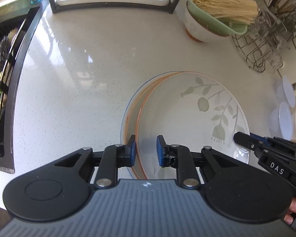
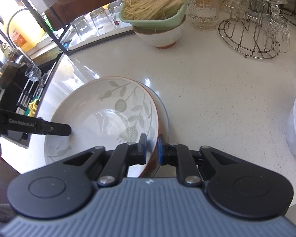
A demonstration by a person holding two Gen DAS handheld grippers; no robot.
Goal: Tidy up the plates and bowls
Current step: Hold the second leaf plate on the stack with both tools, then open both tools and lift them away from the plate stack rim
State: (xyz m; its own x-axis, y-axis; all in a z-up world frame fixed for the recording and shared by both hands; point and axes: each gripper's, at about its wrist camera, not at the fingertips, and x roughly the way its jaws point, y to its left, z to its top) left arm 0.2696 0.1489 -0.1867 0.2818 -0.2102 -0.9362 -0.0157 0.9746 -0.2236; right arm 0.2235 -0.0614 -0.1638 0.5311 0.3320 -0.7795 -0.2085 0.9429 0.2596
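While both grippers hold the same dish, the step in hand looks like setting it down onto the one under it.

The shiny white speckled stone counter [image 1: 73, 83] is the biggest thing here, with a dark sink [image 1: 2, 63] at its far left edge. Near the front of the counter lies a flat pale plate with a thin blue rim [image 1: 126, 116]. Over it sits the wide white plate with grey-green leaf pictures and an orange rim [image 1: 197, 118]. It is tipped a little and not yet lined up, because the blue rim peeks out on one side.

Farther back stands a white bowl with an orange foot [image 2: 159, 35], and a soft green dish full of pale dry noodles [image 2: 157, 6] sits in it. A wire rack with upturned glasses [image 2: 256, 31] is to its right.

The left gripper [image 1: 146, 150] has its blue pads narrow, with the orange rim between them, so it seems to be pinching the leaf plate's edge. The right gripper [image 2: 152, 148] is pinched almost closed on the other edge of that same plate.

To do this well, I think both hands should go down slowly and together, so the plate stays level. Slide it until both rims match all round. Let go only when it rests flat, one hand at a time.
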